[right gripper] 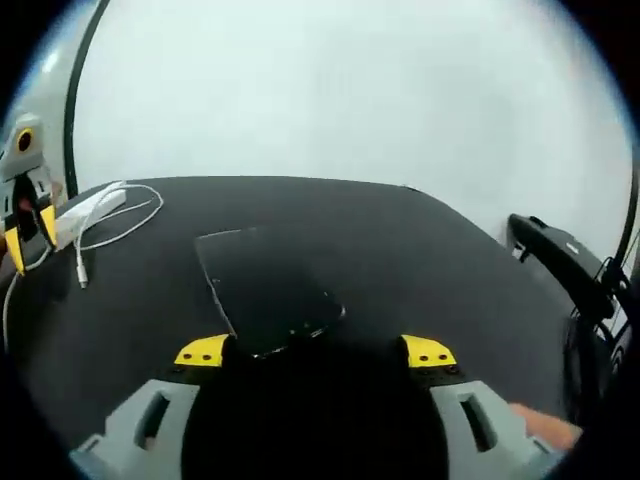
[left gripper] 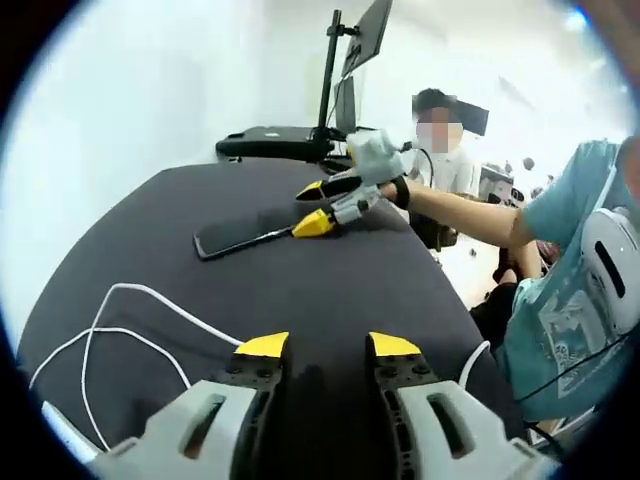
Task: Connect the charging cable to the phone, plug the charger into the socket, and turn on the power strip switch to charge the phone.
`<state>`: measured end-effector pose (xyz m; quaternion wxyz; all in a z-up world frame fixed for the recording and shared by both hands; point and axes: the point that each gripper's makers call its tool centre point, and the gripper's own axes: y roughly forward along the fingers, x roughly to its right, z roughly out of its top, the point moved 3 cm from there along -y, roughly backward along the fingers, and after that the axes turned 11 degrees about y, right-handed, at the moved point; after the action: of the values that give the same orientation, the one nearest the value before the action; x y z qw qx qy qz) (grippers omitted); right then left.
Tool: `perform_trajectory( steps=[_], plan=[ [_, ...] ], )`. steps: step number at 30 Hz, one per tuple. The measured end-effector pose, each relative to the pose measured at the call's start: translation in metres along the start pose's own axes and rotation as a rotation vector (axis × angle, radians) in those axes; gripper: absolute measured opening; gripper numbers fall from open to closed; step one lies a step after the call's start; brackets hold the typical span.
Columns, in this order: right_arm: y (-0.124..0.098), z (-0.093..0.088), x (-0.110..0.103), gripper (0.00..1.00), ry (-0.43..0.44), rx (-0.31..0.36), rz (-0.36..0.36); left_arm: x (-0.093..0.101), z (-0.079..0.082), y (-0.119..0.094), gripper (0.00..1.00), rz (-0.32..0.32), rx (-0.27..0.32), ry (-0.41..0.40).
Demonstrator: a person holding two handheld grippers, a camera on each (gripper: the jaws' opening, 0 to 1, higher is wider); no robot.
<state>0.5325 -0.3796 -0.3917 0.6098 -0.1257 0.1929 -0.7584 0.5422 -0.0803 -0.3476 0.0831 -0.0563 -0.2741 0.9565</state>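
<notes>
A black phone lies flat on the dark round table. My right gripper hovers at the phone's end, held by a person's hand. In the right gripper view the phone reaches in between the jaws of my right gripper, which stand open and wide on either side of its near end. A white charging cable loops on the table's left side; its plug end lies loose. My left gripper is open over bare tabletop, nothing between its fingers, and shows again at the edge.
A white block lies by the cable coil. A monitor on a stand and a black base sit at the table's far edge. A black arm-like object is at the right. A person in a teal shirt stands beside the table.
</notes>
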Motion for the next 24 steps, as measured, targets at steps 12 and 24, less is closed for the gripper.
perform_trajectory(
  steps=[12,24],
  plan=[
    [0.058,0.034,0.053,0.43,0.008,0.014,-0.129,-0.01,-0.001,-0.005,0.24,0.013,0.035,-0.016],
    [0.082,0.054,0.062,0.4,0.073,0.036,-0.128,-0.014,0.004,-0.007,0.23,0.058,0.025,-0.005]
  ],
)
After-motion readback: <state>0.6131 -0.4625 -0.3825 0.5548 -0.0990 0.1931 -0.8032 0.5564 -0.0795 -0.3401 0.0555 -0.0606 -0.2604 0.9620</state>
